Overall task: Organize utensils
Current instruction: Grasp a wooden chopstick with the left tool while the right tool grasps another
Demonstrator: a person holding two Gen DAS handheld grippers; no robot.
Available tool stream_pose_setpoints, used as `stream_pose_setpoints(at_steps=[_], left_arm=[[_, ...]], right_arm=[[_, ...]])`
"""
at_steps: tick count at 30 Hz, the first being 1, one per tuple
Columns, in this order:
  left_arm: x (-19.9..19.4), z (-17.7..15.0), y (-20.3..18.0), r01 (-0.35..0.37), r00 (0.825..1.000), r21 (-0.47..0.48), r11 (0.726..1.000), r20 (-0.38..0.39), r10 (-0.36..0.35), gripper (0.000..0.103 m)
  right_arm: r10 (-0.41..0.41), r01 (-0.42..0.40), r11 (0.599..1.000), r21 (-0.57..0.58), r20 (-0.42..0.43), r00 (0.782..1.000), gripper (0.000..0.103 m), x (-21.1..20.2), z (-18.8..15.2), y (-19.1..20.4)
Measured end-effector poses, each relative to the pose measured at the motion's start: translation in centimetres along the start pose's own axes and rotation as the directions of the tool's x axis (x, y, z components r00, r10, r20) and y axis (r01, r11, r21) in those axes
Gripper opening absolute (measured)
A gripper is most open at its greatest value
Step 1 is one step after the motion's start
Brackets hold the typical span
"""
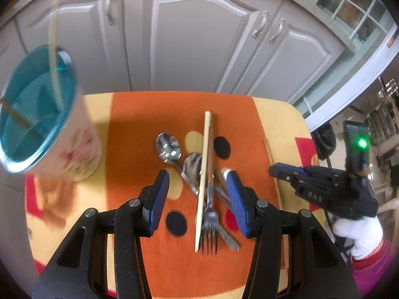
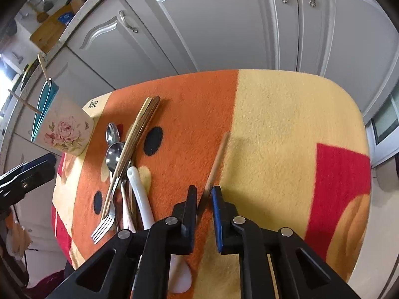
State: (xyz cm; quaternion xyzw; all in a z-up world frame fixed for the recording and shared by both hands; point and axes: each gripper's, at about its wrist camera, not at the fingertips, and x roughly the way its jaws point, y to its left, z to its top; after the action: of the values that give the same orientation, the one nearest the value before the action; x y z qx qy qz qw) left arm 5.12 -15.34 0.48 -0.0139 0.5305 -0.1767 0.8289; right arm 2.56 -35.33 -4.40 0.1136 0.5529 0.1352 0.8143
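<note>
Left gripper [image 1: 197,199] wide open, hanging over the utensil pile on the orange-and-yellow cloth [image 1: 139,114]. Between its pads: a pale chopstick [image 1: 204,174] across a fork [image 1: 209,224], with two spoons [image 1: 169,147] just ahead. Floral cup [image 1: 49,127] with a teal inside off to its left, holding sticks. Right gripper [image 2: 204,199] pinched onto a lone wooden chopstick [image 2: 219,157], apart from the pile at its left.

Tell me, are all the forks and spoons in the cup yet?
Not yet. Two sticks already stand in the flowered cup. The right gripper is pinching a single chopstick. The open left gripper hovers over the pile: two spoons, a fork and another chopstick wait on the cloth.
</note>
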Motion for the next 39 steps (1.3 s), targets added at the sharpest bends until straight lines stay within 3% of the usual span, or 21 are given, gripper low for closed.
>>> stream_pose_setpoints(at_steps=[3,11,17,21,26,31,33,39], left_arm=[[2.1,1.3,-0.6,0.011,1.0,0.028,1.0,-0.024,-0.011,0.032],[6.2,3.9,-0.7,0.02,0.997,0.057,0.998,-0.074,-0.016,0.03],[8.1,4.6,-0.4,0.041,0.994,0.056,0.998,-0.102,-0.035,0.018],[8.7,4.9,-0.5,0.065,0.992,0.059,0.996,-0.113,-0.058,0.016],[9.1,5.2,-0.2,0.056,0.991,0.033,0.998,-0.122,-0.052,0.006],[8.9,5.2,-0.3,0.055,0.992,0.035,0.998,-0.117,-0.051,0.005],[8.5,5.0,0.0,0.052,0.993,0.025,0.998,-0.106,-0.049,0.005],[4.8,4.7,-0.1,0.084,0.996,0.015,0.996,-0.035,-0.083,0.005]], right_arm=[[0.011,-0.011,1.0,0.004,0.004,1.0,0.011,-0.1,0.1,-0.5],[0.067,-0.067,0.998,0.013,-0.019,0.998,0.011,0.2,0.4,-0.6],[0.089,-0.089,0.996,0.005,-0.031,0.996,0.012,0.5,0.8,-0.4],[0.079,-0.079,0.997,-0.012,-0.043,0.996,0.012,0.9,1.3,-0.3],[0.077,-0.078,0.997,-0.027,-0.052,0.996,0.012,1.4,1.9,0.0],[0.083,-0.084,0.996,-0.04,-0.039,0.996,0.012,1.8,2.4,0.2],[0.073,-0.075,0.996,-0.052,-0.036,0.997,0.007,1.9,2.6,0.4],[0.091,-0.092,0.993,-0.076,-0.007,0.996,0.006,0.3,2.6,1.1]])
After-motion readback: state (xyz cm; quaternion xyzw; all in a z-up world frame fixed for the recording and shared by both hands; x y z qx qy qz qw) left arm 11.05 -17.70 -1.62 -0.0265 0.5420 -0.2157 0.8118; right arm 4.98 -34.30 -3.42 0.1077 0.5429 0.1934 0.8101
